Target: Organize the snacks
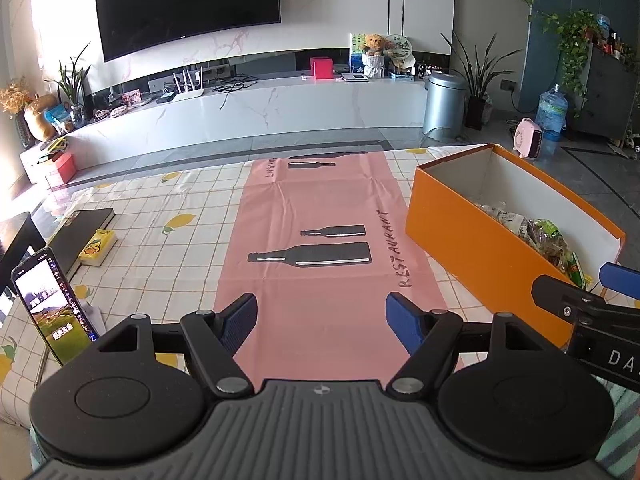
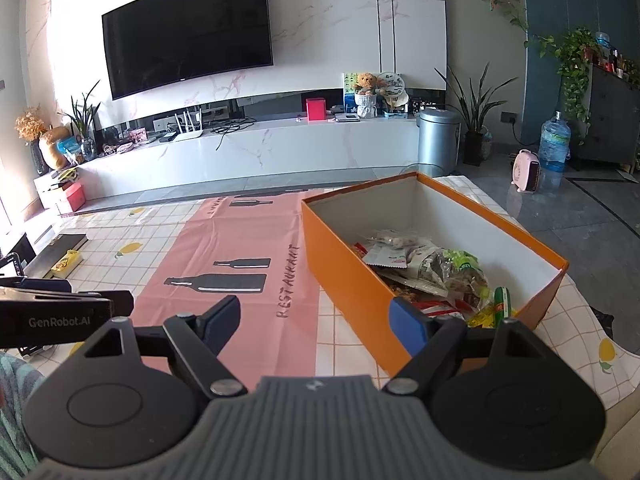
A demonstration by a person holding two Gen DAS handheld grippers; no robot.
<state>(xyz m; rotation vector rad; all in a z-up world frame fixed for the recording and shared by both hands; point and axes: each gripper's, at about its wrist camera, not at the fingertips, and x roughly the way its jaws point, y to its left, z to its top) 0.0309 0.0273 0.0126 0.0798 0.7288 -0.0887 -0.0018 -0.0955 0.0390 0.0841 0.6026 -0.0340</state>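
At the bench's left edge a phone (image 1: 54, 304) stands propped, with a dark book (image 1: 82, 232) and a small yellow box (image 1: 98, 247) just behind it. The left gripper (image 1: 321, 322) hangs with jaws apart over the bare pink mat (image 1: 320, 208), holding nothing. To the right, the right gripper (image 2: 314, 322) is also spread and empty beside the orange box (image 2: 352, 280), whose near wall stands between it and the snack packets (image 2: 432, 272) piled inside.

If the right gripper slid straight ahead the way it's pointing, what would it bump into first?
Probably the orange box. The open right gripper points down and forward at the box's near left wall, which lies between its fingertips in the right wrist view. Depth is unclear, so the pink mat beside it could come first.
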